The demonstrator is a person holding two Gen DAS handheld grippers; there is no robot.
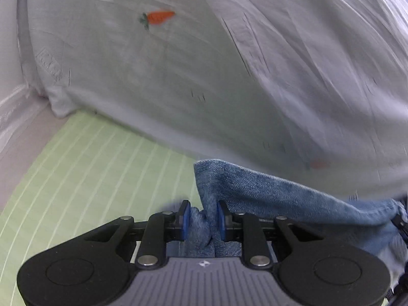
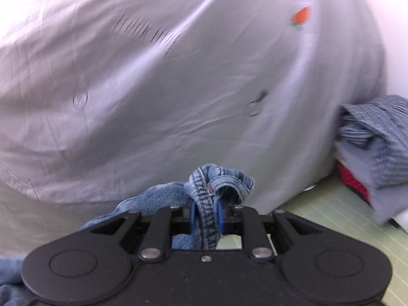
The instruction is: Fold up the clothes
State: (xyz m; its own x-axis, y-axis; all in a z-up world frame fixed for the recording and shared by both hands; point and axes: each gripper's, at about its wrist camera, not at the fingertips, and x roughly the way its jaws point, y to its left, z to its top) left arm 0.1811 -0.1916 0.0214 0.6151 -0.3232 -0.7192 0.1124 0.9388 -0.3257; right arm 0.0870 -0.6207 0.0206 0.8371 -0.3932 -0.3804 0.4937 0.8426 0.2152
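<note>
A blue denim garment (image 1: 280,193) is held by both grippers. My left gripper (image 1: 202,218) is shut on a bunched edge of the denim, which stretches off to the right. My right gripper (image 2: 206,216) is shut on a stitched seam of the same denim garment (image 2: 204,199), which trails off to the lower left. Both hold it just above a green gridded mat (image 1: 89,168). The rest of the garment is hidden below the grippers.
A large white sheet with small orange carrot prints (image 1: 160,17) fills the background in both views (image 2: 178,89). A pile of blue-grey striped and red clothes (image 2: 377,148) lies at the right on the mat (image 2: 344,219).
</note>
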